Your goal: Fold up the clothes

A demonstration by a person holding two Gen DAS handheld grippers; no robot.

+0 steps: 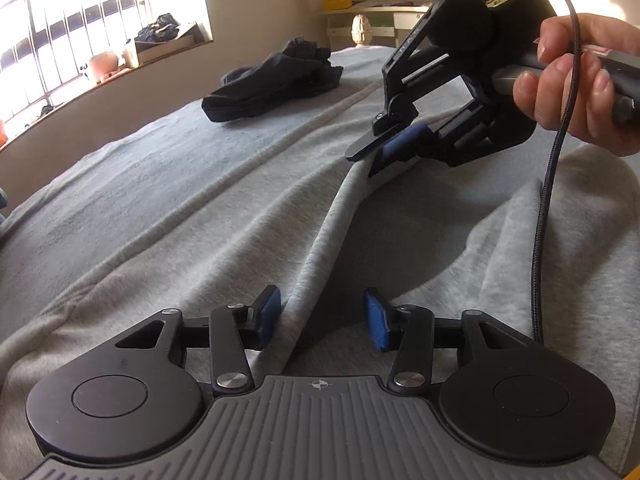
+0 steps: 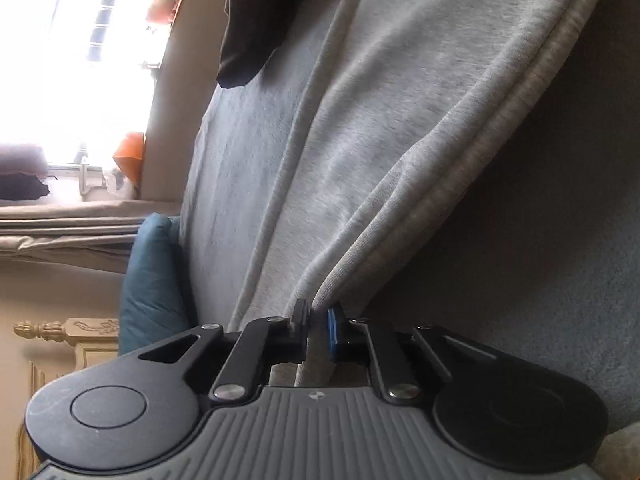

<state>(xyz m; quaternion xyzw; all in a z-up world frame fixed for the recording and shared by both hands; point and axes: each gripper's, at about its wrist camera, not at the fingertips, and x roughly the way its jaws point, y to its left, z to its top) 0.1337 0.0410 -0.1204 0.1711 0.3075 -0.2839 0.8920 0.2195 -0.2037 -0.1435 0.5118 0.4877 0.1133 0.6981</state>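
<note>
A light grey fleece garment (image 1: 200, 220) lies spread over the bed. One raised fold of it runs toward me between the blue pads of my left gripper (image 1: 324, 316). The fold lies against the left pad and a gap shows before the right pad, so this gripper is open. Farther up the same fold, my right gripper (image 1: 372, 160) is held by a hand (image 1: 580, 80) and pinches the garment's edge. In the right wrist view the grey garment (image 2: 380, 140) is clamped between the narrow jaws of the right gripper (image 2: 319, 314), which is rolled sideways.
A dark garment (image 1: 276, 80) lies crumpled farther back on the grey-blue bed sheet (image 1: 120, 168). A black cable (image 1: 548, 200) hangs from the right gripper onto the cloth. A window sill with clutter is at the left, and a blue pillow (image 2: 152, 280) sits at the bed's edge.
</note>
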